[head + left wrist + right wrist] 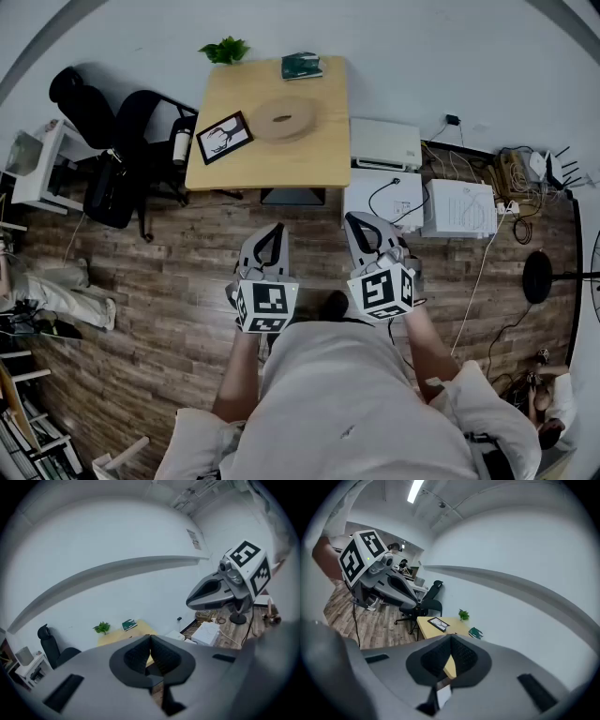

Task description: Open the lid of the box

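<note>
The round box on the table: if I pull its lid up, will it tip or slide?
The box looks low and wide, so it will probably not tip. It seems pale wood or card, likely light, so the whole box may rise or slide on the smooth table.

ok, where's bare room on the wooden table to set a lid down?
Best: the near strip of the light wooden table, in front of the round tan box and right of the black-framed picture. Smaller gap at the back, between the leafy green plant and dark green book. Middle is crowded.
</note>
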A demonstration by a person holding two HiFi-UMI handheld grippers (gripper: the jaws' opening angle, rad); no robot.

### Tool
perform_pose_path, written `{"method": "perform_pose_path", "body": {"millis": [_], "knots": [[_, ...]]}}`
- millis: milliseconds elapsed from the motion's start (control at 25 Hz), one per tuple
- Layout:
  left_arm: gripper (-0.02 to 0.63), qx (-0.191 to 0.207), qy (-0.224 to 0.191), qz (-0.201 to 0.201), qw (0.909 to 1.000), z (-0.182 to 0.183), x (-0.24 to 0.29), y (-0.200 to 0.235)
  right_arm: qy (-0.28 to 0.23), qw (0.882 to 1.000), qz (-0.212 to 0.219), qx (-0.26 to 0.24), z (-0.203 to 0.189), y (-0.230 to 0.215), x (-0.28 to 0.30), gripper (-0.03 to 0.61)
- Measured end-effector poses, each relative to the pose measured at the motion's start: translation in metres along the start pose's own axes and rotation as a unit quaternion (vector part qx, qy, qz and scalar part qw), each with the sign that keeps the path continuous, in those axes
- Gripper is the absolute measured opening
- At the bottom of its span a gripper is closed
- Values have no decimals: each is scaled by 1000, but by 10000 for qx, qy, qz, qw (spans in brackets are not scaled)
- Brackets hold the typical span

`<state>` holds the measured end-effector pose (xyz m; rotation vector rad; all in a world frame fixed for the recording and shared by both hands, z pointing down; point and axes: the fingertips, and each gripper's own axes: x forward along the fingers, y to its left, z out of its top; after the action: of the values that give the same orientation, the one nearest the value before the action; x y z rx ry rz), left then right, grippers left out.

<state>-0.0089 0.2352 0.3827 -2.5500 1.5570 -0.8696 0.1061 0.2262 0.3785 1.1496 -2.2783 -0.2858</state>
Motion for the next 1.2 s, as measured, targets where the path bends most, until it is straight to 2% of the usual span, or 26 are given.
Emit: {"method": "perform_pose_path", "body": {"millis": [160, 480, 720, 1200], "knots": [[6, -166, -54, -119, 9998, 1, -1, 0, 3, 9999, -72, -77, 4, 2, -4, -2], [6, -215, -94, -126, 9996, 5, -7, -15, 15, 10000, -50, -84, -4, 3, -16, -2], [6, -237, -95, -70, 9996, 7, -9, -23, -105, 9998, -44, 156, -9, -1, -22, -2], [8, -311, -13, -158, 9994, -2, 4, -19, 149, 9998, 66, 130, -22, 3, -11, 15]]}}
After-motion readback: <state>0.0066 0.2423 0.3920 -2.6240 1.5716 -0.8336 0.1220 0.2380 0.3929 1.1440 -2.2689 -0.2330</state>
